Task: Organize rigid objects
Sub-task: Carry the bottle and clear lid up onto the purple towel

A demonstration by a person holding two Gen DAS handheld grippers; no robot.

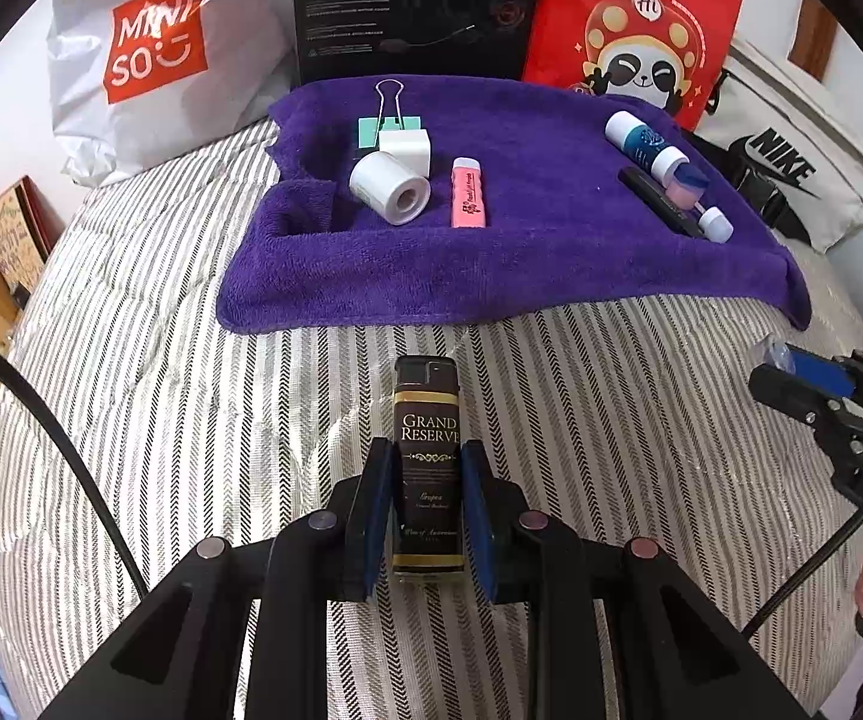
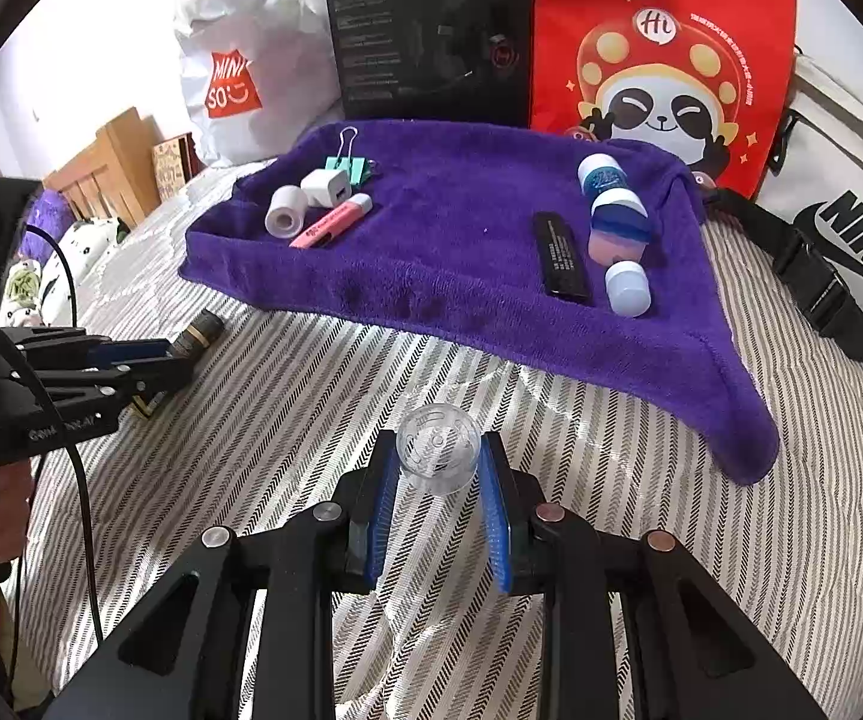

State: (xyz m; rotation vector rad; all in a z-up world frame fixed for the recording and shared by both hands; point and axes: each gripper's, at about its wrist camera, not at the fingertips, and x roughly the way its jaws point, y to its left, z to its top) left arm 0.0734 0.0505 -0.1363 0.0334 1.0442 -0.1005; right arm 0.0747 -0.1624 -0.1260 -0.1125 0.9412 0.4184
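Note:
My left gripper (image 1: 428,450) is shut on a dark lighter labelled Grand Reserve (image 1: 428,420), held over the striped bed cover. In the right wrist view this lighter (image 2: 194,330) sticks out of the left gripper (image 2: 182,354) at the left. A clear plastic cap (image 2: 439,447) is gripped between the blue pads of my right gripper (image 2: 439,450), which is shut on it. The purple towel (image 1: 527,252) lies ahead with a white tape roll (image 1: 389,186), a white charger cube (image 1: 405,147), a teal binder clip (image 1: 389,114) and a pink highlighter (image 1: 467,192) at its left. On its right lie a blue-and-white bottle (image 1: 641,141), a black stick (image 1: 659,201) and a pink-and-blue tube (image 1: 692,192).
Behind the towel stand a white Miniso bag (image 1: 155,54), a black box (image 1: 413,6) and a red panda bag (image 1: 635,24). A white Nike bag (image 1: 791,168) lies at the right. A wooden headboard (image 2: 107,168) and soft toys (image 2: 65,252) are at the left.

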